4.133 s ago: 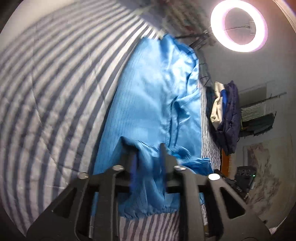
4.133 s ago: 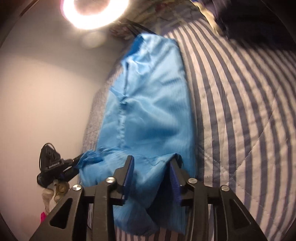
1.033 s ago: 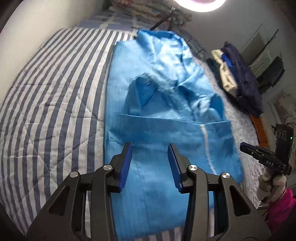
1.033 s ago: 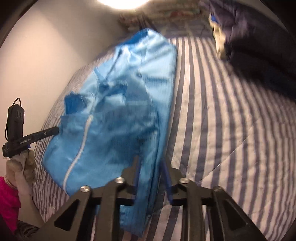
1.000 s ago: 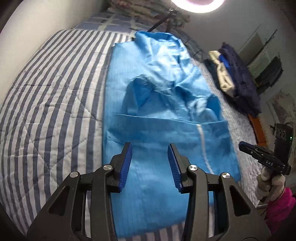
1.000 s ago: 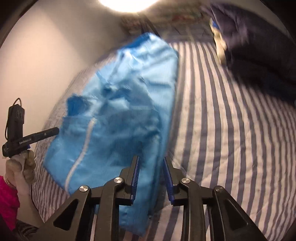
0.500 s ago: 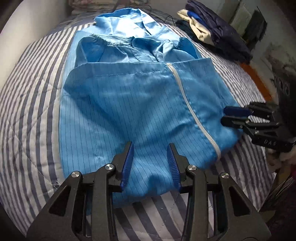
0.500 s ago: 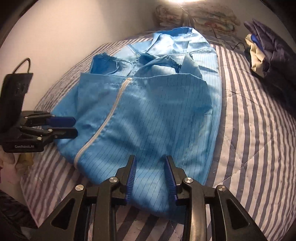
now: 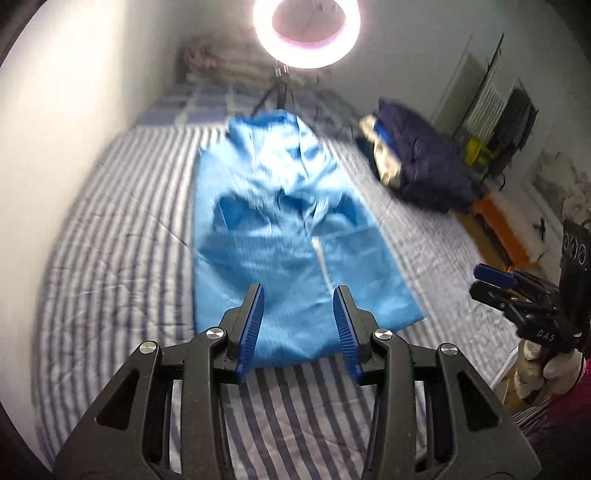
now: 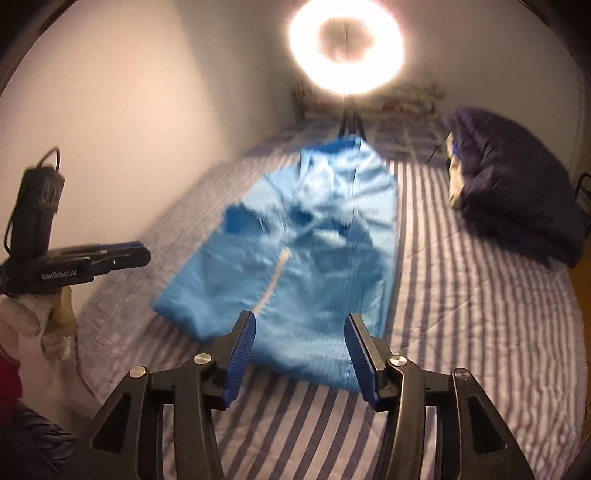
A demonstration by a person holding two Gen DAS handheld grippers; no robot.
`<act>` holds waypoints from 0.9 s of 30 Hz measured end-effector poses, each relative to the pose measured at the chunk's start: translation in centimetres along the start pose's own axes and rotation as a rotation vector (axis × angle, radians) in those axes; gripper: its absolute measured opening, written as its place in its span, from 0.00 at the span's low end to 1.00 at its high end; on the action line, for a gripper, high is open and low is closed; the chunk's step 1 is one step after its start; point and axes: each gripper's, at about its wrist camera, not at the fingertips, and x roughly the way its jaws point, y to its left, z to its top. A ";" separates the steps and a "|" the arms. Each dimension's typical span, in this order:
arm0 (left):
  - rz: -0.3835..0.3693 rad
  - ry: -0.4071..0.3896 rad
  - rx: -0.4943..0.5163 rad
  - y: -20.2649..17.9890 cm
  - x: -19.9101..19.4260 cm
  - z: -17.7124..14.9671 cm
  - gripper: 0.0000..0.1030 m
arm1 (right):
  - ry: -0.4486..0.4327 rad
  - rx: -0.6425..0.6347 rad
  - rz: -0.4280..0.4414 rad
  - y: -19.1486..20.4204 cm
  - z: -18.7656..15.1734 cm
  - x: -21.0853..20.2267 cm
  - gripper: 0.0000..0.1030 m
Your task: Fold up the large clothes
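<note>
A large bright blue garment [image 9: 288, 236] with a white zip lies folded over on the striped bed [image 9: 110, 266]; it also shows in the right wrist view [image 10: 306, 251]. My left gripper [image 9: 298, 306] is open and empty, raised above the garment's near edge. My right gripper [image 10: 299, 332] is open and empty, also above the near edge. In the left wrist view the right gripper [image 9: 495, 282] shows from the side at the far right. In the right wrist view the left gripper [image 10: 122, 254] shows at the far left.
A pile of dark navy and cream clothes [image 9: 417, 170] lies on the bed's right side, also in the right wrist view [image 10: 517, 195]. A lit ring light [image 9: 306, 29] stands on a tripod at the bed's far end. A white wall [image 9: 74, 92] runs along the left.
Both grippers have let go of the blue garment, opened wider and pulled back and up from it. The garment now lies folded over on the bed.
</note>
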 end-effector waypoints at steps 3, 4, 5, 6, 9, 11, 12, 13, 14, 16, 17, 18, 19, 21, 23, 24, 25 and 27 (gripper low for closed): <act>0.001 -0.057 -0.037 0.4 -4.1 0.7 0.39 | -0.048 -0.014 0.013 0.7 1.2 -4.3 0.53; 0.002 -0.081 -0.054 0.6 -5.8 1.0 0.39 | -0.056 -0.024 0.011 0.9 1.5 -5.1 0.53; -0.001 -0.102 -0.067 0.7 -7.2 1.3 0.39 | -0.071 -0.045 0.002 1.3 1.9 -6.9 0.53; -0.007 -0.117 -0.076 0.9 -8.5 1.6 0.39 | -0.081 -0.057 -0.006 1.6 2.1 -8.0 0.53; -0.015 -0.141 -0.096 1.0 -11.4 2.9 0.39 | -0.114 -0.086 -0.001 2.2 3.1 -11.6 0.54; -0.002 -0.164 -0.095 0.8 -12.8 4.0 0.39 | -0.146 -0.094 0.001 2.1 3.9 -13.6 0.53; -0.006 -0.171 -0.093 0.7 -13.3 4.7 0.39 | -0.158 -0.093 0.001 1.9 4.5 -14.2 0.54; -0.011 -0.178 -0.093 0.7 -13.7 5.5 0.39 | -0.167 -0.088 0.002 1.5 5.0 -14.7 0.54; -0.013 -0.184 -0.095 0.7 -13.9 6.1 0.39 | -0.177 -0.084 0.002 1.1 5.6 -15.0 0.54; -0.021 -0.189 -0.093 0.8 -13.7 7.2 0.43 | -0.193 -0.071 -0.002 0.2 6.8 -15.2 0.54; -0.027 -0.187 -0.094 1.0 -13.3 7.9 0.48 | -0.196 -0.064 -0.003 -0.4 7.4 -14.8 0.55; -0.034 -0.182 -0.098 1.4 -12.7 8.6 0.50 | -0.197 -0.058 -0.003 -0.9 7.9 -14.5 0.56; -0.044 -0.169 -0.103 1.9 -11.7 9.4 0.51 | -0.196 -0.052 -0.003 -1.3 8.4 -14.1 0.57; -0.052 -0.142 -0.119 3.1 -9.4 10.8 0.51 | -0.185 -0.035 -0.012 -2.6 9.8 -12.1 0.57; -0.059 -0.111 -0.146 4.6 -6.3 12.4 0.51 | -0.164 -0.023 -0.007 -3.8 11.1 -9.7 0.57; -0.067 -0.099 -0.156 5.2 -5.0 13.1 0.51 | -0.154 -0.020 -0.010 -4.2 11.7 -8.6 0.57; -0.074 -0.087 -0.166 5.8 -3.5 13.6 0.51 | -0.146 -0.018 -0.013 -4.7 12.3 -7.6 0.57; -0.074 -0.051 -0.176 7.4 0.3 15.3 0.51 | -0.124 -0.021 -0.006 -5.9 14.2 -4.2 0.57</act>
